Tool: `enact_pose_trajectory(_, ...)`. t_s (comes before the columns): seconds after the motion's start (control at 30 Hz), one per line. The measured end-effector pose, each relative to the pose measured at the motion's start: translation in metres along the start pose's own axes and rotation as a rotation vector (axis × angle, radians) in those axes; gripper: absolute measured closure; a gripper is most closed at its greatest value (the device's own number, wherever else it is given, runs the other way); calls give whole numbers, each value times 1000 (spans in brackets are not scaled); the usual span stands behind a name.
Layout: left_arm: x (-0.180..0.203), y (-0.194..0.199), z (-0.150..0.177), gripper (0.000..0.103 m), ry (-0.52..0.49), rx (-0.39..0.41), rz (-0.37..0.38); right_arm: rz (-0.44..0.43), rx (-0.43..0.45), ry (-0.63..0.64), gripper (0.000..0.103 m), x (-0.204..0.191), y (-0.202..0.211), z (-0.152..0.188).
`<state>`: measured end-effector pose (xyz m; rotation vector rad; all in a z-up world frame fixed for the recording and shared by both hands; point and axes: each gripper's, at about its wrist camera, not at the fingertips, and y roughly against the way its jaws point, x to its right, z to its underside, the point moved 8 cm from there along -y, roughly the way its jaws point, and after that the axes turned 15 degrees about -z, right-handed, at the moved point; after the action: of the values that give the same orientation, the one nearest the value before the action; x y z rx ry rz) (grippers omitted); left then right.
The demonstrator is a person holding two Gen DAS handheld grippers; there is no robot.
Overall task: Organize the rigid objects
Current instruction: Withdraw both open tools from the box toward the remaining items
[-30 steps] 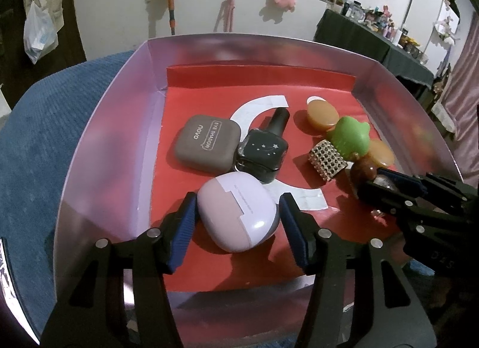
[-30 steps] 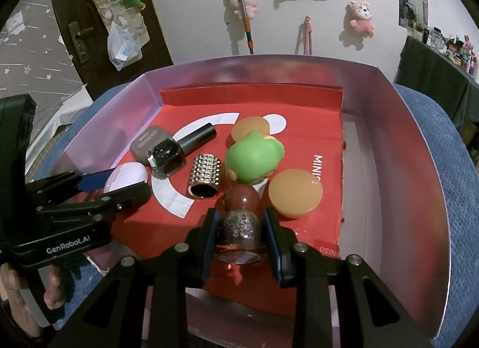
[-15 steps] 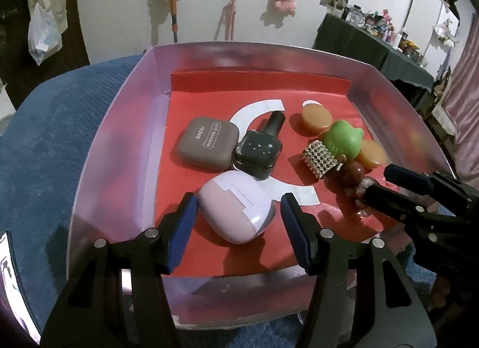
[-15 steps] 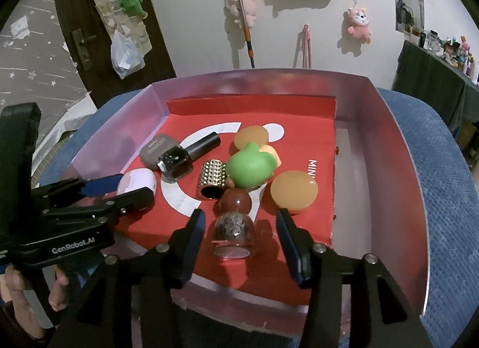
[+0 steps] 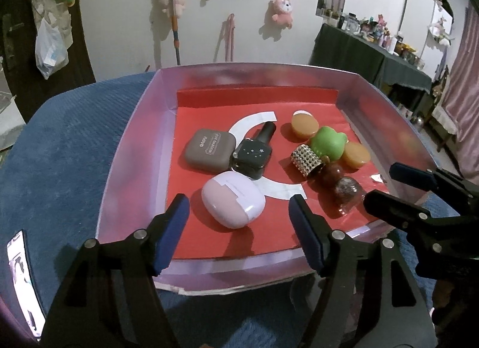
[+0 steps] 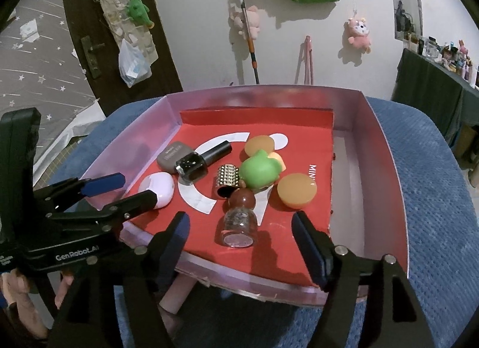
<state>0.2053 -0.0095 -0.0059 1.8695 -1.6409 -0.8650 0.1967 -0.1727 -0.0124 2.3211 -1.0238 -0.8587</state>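
A: Fingers. Left gripper [image 5: 239,222]: jaws apart, just been opening, nothing pressed; the lilac case [image 5: 233,203] lies loose ahead of them, lower centre of the left view. Right gripper [image 6: 241,232]: jaws apart, also just been opening; the glitter bottle [image 6: 238,222] lies free on its side between and ahead of the tips, touching neither pad.

B: Holdings in the box [image 5: 134,150]?

A: All on the red liner. Brown compact [image 5: 209,150] and polish bottle [image 5: 254,150], touching, centre of the left view. Studded tube [image 5: 307,160], green toy [image 5: 327,143] and two orange discs (one [image 5: 304,125] behind the toy, one [image 5: 355,154] to its right) clustered right of centre.

B: Step in hand?

A: Release, by my reading: both items set down, both grippers clear of them. Nothing visible outside the box to fetch.

B: Next move?

A: Probably lifting both away without nudging the bottle, which would roll easily; otherwise tidying the right-hand cluster.
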Motion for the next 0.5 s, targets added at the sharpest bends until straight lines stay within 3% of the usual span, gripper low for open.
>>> enact_pose_trajectory(0.07, -3, 3, 0, 28, -1, 13, -16, 3, 2, 3, 23, -3, 1, 0)
enact_pose_trajectory(0.23, -14, 7, 1, 25, 19, 27, -11, 16, 9, 17, 13, -9, 3, 0)
enact_pose_trajectory(0.3, -18, 6, 2, 12, 33, 28, -3, 18, 15, 22, 8, -13, 3, -1)
enact_pose_trajectory(0.5, -23, 10, 2, 11, 49, 45, 57, 18, 39, 21, 0, -18, 4, -3)
